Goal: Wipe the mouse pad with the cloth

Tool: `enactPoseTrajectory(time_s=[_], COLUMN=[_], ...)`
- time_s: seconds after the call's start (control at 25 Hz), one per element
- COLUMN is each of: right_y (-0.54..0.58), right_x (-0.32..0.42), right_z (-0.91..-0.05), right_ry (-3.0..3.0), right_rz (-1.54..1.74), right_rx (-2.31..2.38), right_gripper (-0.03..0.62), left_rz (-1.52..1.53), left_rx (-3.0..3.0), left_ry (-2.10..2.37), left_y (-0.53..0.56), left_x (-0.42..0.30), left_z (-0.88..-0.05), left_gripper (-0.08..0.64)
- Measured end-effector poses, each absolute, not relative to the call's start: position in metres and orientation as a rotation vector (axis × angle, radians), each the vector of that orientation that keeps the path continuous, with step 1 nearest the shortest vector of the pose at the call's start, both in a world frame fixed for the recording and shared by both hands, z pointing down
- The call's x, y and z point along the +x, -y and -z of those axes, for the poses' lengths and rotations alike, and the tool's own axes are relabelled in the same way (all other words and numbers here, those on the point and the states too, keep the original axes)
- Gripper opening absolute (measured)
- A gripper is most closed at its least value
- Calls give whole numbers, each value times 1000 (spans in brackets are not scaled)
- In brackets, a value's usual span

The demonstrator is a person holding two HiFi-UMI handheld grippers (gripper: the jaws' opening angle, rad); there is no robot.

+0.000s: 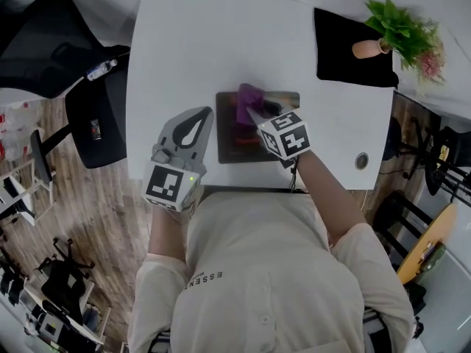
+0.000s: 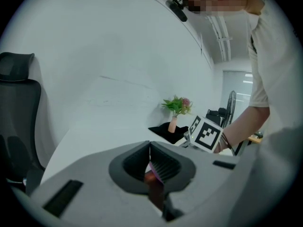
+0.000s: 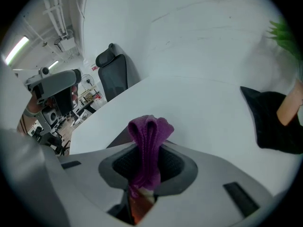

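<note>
A dark rectangular mouse pad lies on the white table near its front edge. My right gripper is over the pad, shut on a folded purple cloth that sticks up between its jaws. My left gripper hovers over the table just left of the pad, its jaws closed together with nothing between them. Most of the pad's right half is hidden under the right gripper and its marker cube.
A black mat with a potted plant in a pink vase lies at the table's far right corner. A black office chair stands left of the table. A round grommet sits near the right front edge.
</note>
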State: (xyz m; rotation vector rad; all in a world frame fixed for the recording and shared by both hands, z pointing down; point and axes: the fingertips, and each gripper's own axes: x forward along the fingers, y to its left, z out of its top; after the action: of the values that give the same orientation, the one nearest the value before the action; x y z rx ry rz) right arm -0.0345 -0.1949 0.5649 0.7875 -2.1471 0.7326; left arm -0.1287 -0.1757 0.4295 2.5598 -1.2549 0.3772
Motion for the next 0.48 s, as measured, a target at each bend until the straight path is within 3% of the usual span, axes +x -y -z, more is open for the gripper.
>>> enactPoseTrajectory(time_s=[0.48], right_y=[200], right_x=[50], right_z=[-569], right_ry=[2120], right_rz=[-823], right_rx=[865], right_gripper=[97], left_rz=[-397], left_rx=[2598], left_ry=[1190], left_y=[177], left_x=[-54], left_z=[-431], left_gripper=[3])
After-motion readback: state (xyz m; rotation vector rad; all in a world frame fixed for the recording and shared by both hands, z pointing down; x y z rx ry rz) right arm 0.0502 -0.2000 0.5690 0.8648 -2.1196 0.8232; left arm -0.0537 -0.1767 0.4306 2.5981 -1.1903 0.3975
